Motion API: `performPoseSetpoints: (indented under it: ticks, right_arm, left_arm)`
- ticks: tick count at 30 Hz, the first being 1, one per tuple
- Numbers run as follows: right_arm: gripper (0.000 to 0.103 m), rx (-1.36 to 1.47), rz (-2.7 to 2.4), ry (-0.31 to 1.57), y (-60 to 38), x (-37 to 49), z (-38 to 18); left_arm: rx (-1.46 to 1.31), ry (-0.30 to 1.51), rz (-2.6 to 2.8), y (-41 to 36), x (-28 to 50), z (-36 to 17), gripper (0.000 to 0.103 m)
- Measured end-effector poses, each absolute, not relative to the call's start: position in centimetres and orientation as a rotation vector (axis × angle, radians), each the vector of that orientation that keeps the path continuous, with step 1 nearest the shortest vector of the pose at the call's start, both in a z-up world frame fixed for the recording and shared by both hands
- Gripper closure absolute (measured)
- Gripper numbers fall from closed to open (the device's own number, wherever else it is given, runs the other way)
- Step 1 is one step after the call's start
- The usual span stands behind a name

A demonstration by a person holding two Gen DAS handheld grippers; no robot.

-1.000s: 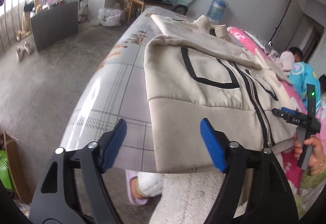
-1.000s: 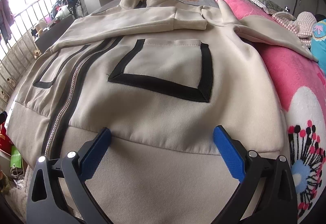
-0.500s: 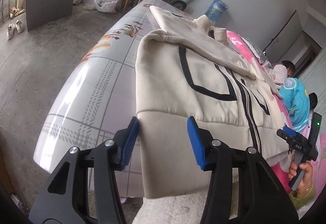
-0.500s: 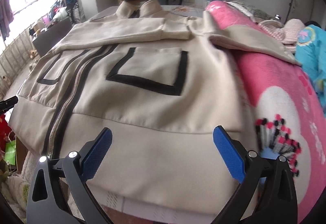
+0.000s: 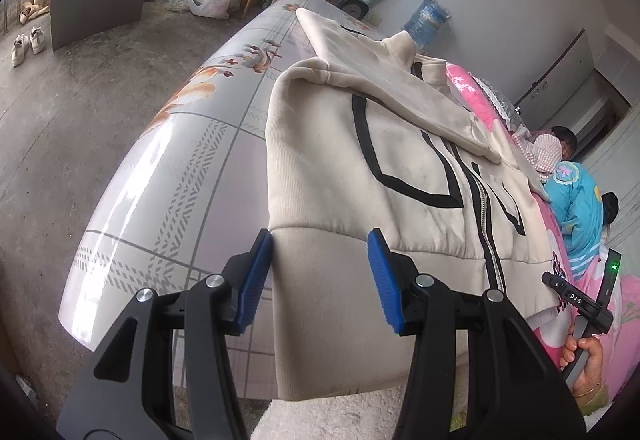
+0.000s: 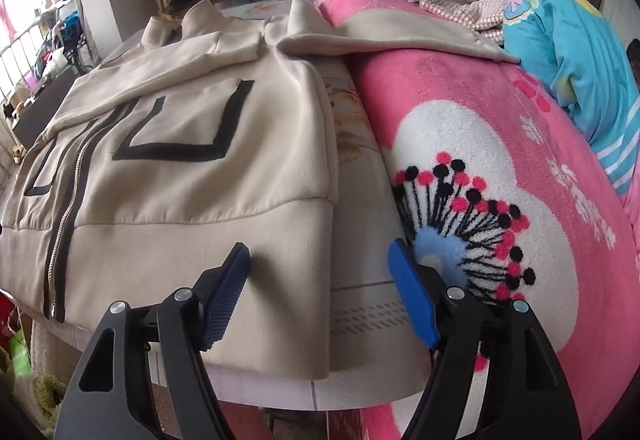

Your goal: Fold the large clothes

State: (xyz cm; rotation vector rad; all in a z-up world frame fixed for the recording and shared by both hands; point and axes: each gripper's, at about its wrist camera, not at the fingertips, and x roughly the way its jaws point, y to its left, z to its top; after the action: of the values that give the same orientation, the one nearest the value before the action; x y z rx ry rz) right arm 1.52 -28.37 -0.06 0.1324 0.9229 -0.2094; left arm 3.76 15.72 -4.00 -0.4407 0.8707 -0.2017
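The beige jacket (image 5: pixel 400 168) lies flat on the patterned bed (image 5: pixel 180 160), hem hanging over the edge. Left gripper (image 5: pixel 320 280): fingers half open, straddling the hem's left corner, not clamped. Right gripper (image 6: pixel 320 296): fingers just narrowing, wide apart, straddling the hem's right corner. Pink blanket (image 6: pixel 500 160) alongside; concrete floor (image 5: pixel 60 120).

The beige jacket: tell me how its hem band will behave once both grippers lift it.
The beige jacket will probably be floppy: its hem band already droops over the table edge. The fleece looks thick, so likely bulky but fairly light. The zipper side may hang slightly heavier. The sleeve lying on the pink blanket would likely drag behind.
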Motion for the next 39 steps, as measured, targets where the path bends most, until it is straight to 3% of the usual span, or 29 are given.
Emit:
performPoseSetpoints:
  ticks: [13,20,24,25,27,29,39]
  right_arm:
    - [0.051,0.131,-0.215,0.923,-28.0,-0.8,0.2]
    - [0.067,0.136,-0.209,0.909,-27.7,-0.7,0.3]
    - [0.069,0.073,-0.188,0.93,-26.0,-0.4,-0.3]
    - [0.072,0.053,-0.193,0.934,-25.7,-0.3,-0.5]
    - [0.087,0.069,-0.177,0.927,-25.9,0.0,-0.6]
    - [0.092,0.146,-0.152,0.925,-26.8,0.1,-0.2]
    - [0.094,0.184,-0.059,0.829,-26.7,-1.9,4.8]
  left_arm:
    - [-0.256,0.918,-0.099,13.5,2.4,-3.5,0.06]
    - [-0.13,0.918,-0.022,12.5,2.8,-3.6,0.076]
    - [-0.117,0.907,-0.014,12.4,2.5,-3.6,0.084]
    - [-0.117,0.901,-0.012,12.5,2.5,-3.6,0.085]
    - [-0.106,0.894,-0.017,12.3,2.5,-3.5,0.091]
    - [-0.074,0.893,-0.029,12.1,2.5,-3.2,0.095]
    - [-0.012,0.818,-0.09,12.2,0.2,1.2,0.099]
